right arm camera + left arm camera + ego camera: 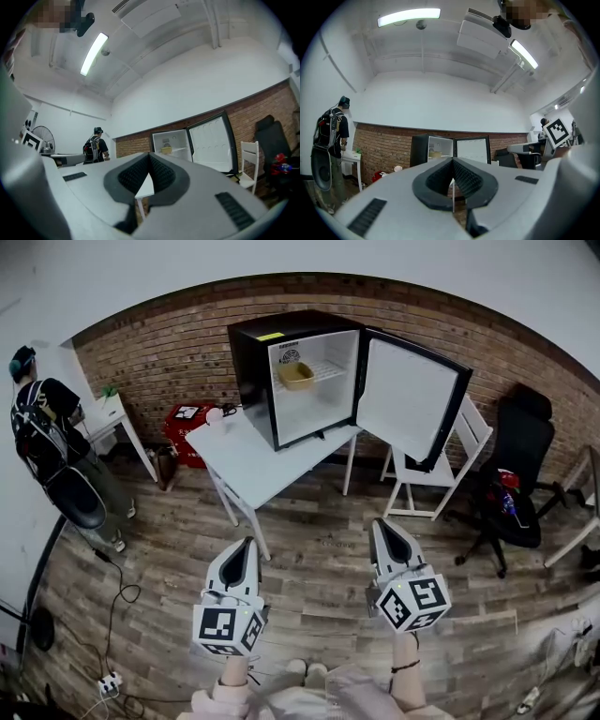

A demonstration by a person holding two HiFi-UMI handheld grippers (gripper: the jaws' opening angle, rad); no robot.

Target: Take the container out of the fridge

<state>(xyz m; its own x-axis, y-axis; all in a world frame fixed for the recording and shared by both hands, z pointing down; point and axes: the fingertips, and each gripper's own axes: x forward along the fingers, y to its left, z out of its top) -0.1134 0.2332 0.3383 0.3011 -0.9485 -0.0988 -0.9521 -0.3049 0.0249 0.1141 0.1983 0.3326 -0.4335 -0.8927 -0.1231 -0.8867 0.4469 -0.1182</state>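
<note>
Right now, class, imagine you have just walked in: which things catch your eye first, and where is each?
The black mini fridge on the white table stands out, its door swung wide to the right and a yellowish container on its shelf. In the foreground the left hand-held gripper and the right hand-held gripper point toward it, jaws shut and empty. A person with a backpack stands at far left.

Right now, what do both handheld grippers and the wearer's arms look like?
Both the left gripper and right gripper are white-grey tapered shells with black ribbed pads, each carrying a white cube with black square markers. Left arm: pale sleeve cuff. Right wrist: thin dark band. No cables show on them.
</note>
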